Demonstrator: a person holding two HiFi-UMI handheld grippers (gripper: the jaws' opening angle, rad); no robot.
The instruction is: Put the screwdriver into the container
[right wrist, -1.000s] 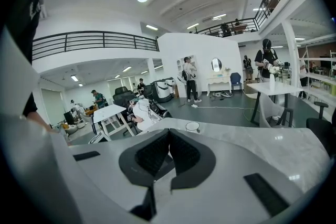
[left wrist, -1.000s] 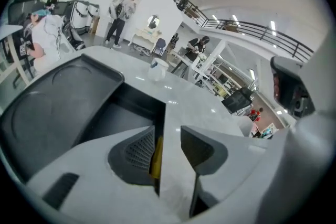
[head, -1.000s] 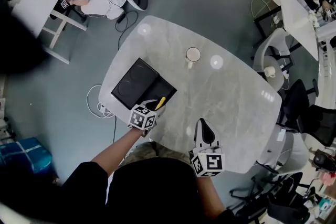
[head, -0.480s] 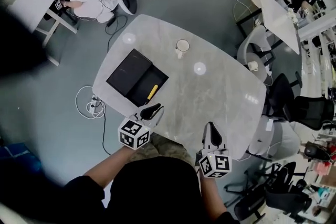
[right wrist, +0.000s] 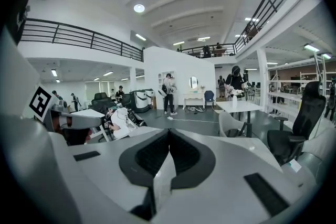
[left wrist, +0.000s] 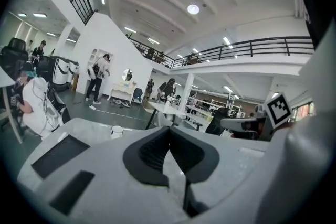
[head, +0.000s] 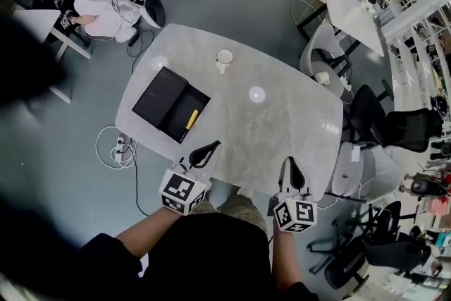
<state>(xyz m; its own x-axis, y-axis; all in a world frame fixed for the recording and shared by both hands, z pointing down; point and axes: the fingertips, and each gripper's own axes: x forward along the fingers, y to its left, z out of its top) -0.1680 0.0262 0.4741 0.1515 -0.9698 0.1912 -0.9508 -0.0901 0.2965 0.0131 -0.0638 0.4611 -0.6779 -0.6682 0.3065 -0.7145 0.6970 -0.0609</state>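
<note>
Head view: screwdriver (head: 191,118) lies in container (head: 176,126); left hand-held gripper (head: 204,153) just closed empty, right one (head: 292,174) shut empty

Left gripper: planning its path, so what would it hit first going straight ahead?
Probably only bare table; the left gripper, its jaws just closed on nothing, points right of the mug. Height unclear.
</note>
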